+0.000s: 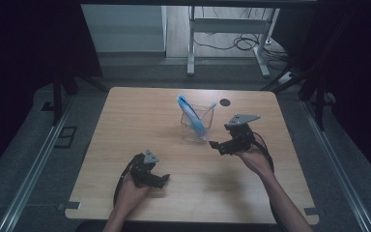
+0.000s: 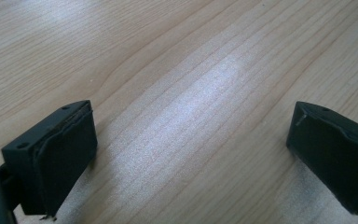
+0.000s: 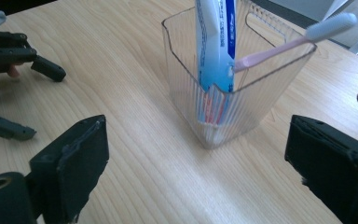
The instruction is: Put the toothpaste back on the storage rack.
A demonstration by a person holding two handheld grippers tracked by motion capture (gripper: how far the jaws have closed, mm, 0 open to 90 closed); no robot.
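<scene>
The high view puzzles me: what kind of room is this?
Probably a lab or recording studio: one wooden table ringed by dark curtains, hand-held grippers, and a staged clear holder with toothpaste and a toothbrush.

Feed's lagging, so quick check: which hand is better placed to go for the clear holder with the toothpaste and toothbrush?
Right. The right gripper sits open just beside the clear holder, facing it, toothpaste tube and pink toothbrush inside. The left gripper is farther off near the table's front edge, over bare wood.
</scene>
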